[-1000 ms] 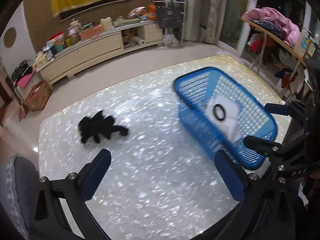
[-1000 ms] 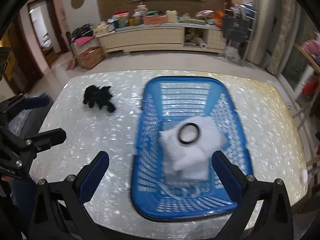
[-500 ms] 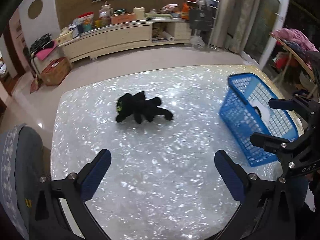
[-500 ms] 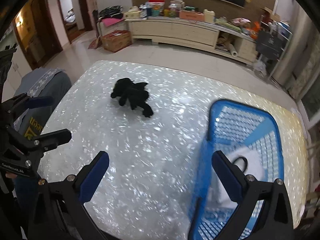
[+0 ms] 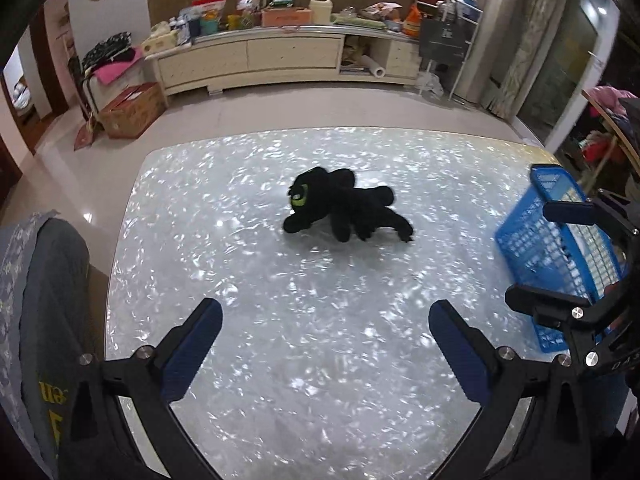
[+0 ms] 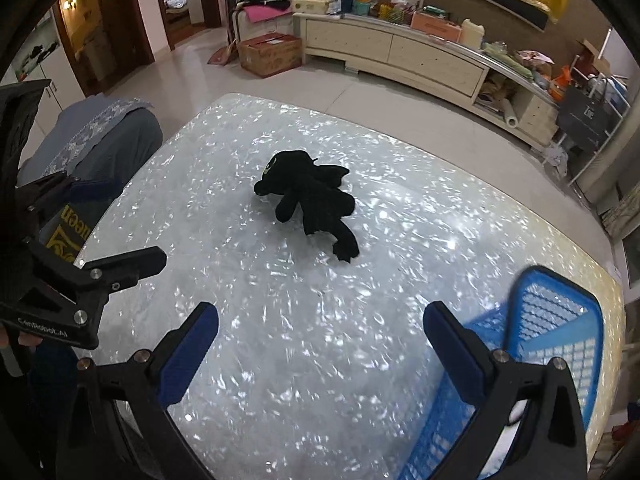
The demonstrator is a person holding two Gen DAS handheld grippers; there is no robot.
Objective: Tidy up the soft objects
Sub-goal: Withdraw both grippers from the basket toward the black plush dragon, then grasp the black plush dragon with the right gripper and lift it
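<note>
Black plush toy (image 5: 344, 206) lies mid-desk (image 5: 280, 360), sprawled flat, well apart from blue basket (image 5: 552, 256) at the desk's right edge. Left claw (image 5: 326, 344) and right claw (image 6: 320, 348) both spread wide, empty, above the desk, facing the toy.

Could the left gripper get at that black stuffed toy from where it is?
Probably yes. The left gripper is open and points at the black toy, with only bare table between them.
</note>
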